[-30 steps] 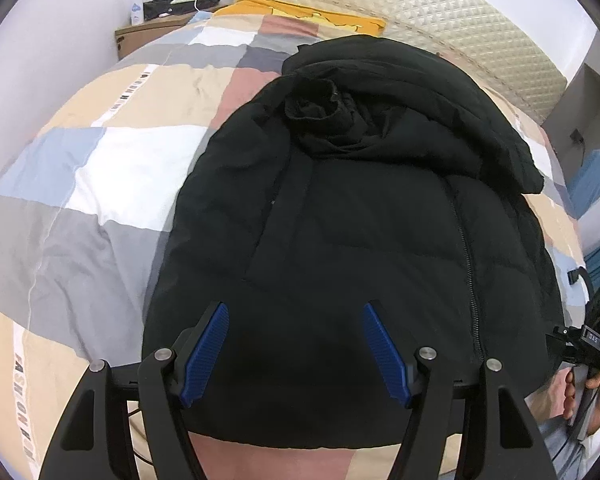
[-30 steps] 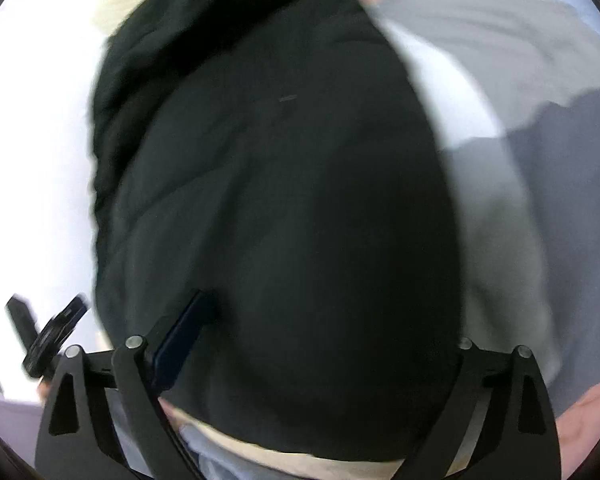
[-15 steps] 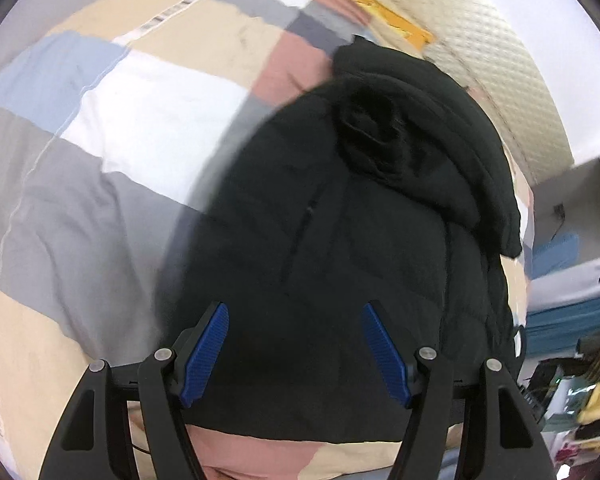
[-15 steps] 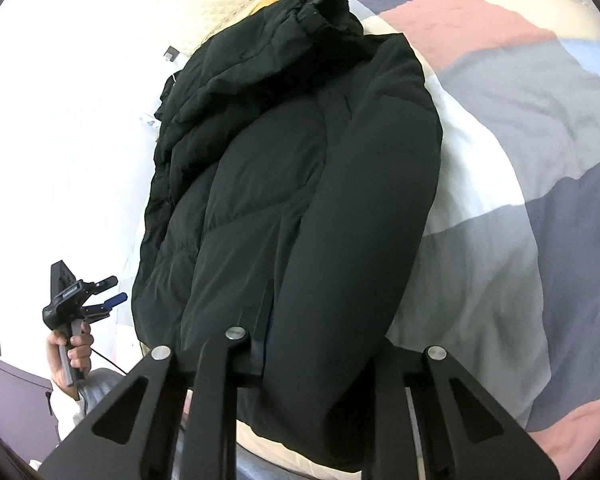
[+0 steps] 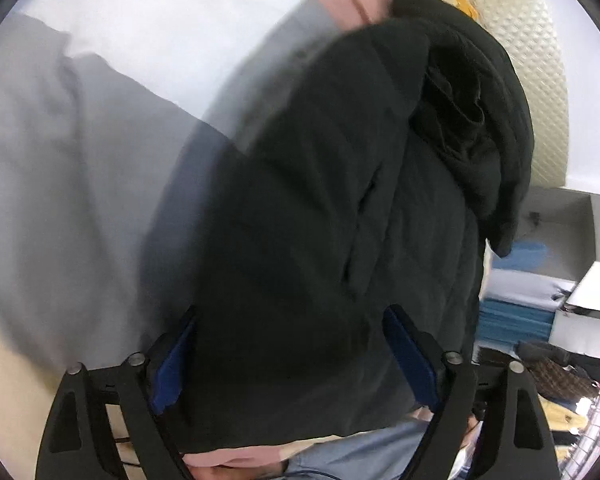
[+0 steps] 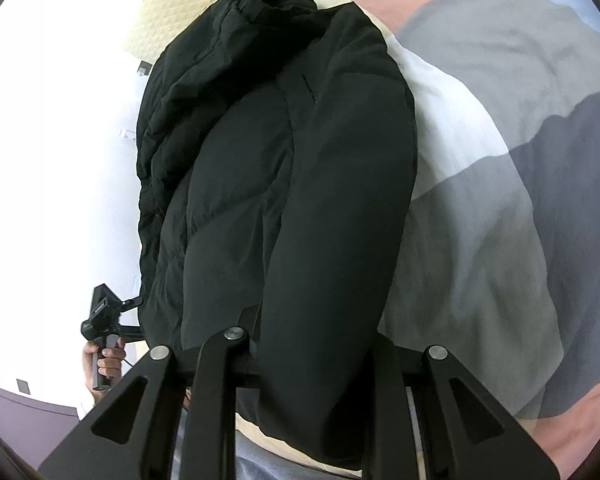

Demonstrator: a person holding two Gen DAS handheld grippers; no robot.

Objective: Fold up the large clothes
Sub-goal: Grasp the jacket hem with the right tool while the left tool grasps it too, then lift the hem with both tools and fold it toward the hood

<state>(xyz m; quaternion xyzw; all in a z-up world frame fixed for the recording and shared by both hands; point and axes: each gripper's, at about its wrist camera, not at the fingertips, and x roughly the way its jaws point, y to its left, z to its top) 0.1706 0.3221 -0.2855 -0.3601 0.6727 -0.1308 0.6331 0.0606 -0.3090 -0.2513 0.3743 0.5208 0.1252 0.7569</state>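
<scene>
A: Where does the black puffer jacket (image 6: 284, 184) sit?

B: On the bed, over the patchwork duvet (image 6: 500, 208), hood end towards the quilted headboard (image 5: 548, 80), hem at the near edge of the bed.

A: And the claws?

B: The right claw (image 6: 316, 344) has its fingers drawn in on the thick sleeve lying along the jacket's side, near the cuff. The left claw (image 5: 296, 356) is spread wide, blue pads either side of the hem with fabric between them, clamping nothing. That view is blurred.

A: How would you do this step well?

B: My guess is the sleeve gets folded across the body. Carry it low and lay it flat along the zip line, so the padding doesn't spring back. Before bringing the hem up, the left claw should bite all layers, not just the outer shell, because slippery filled fabric slides.

A: Any labels or writing?

B: None legible on the jacket or duvet in either view.
</scene>
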